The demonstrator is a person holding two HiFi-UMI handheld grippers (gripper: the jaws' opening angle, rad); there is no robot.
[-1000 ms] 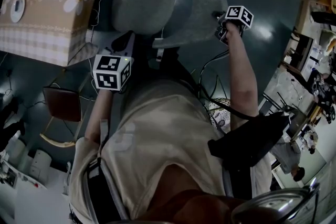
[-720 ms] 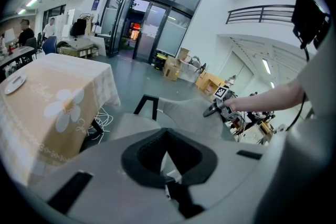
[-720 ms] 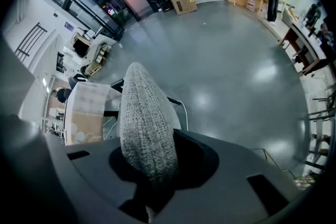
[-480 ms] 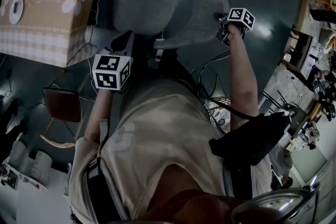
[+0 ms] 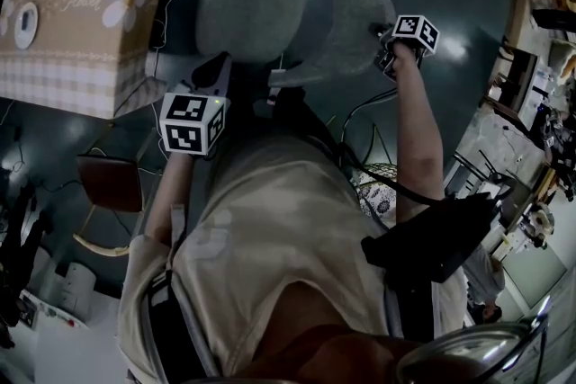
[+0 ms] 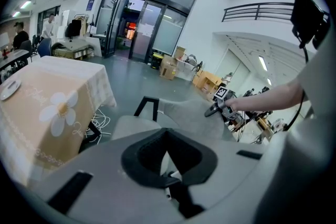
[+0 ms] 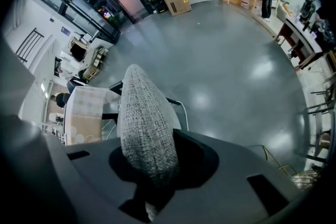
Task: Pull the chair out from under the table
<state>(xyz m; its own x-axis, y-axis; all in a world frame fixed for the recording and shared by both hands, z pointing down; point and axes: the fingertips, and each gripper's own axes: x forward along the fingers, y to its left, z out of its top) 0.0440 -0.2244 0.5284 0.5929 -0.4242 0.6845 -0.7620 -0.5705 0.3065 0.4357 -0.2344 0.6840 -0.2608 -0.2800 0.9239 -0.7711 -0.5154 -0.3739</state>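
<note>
A wide hall with a glossy grey floor (image 7: 236, 60) is spreading out all round. Nearest, the left gripper (image 6: 168, 157) is hanging idle beside the person's body, its jaws looking drawn together on nothing. Further out, the right gripper (image 7: 148, 181) is pointing steeply down, its jaws pinching the top edge of the backrest (image 7: 144, 118). The chair (image 5: 297, 4) is standing upright on the floor just beside the desk (image 5: 81, 22) corner, its seat (image 6: 131, 126) facing the cloth but seemingly clear of it. The backrest's long edge is running away from the jaws towards the desk. The padding is probably giving under the pinch over a stiff frame. The chair looks light enough to drag, though fabric can slip, so a deep bite on that top edge seems soundest.
</note>
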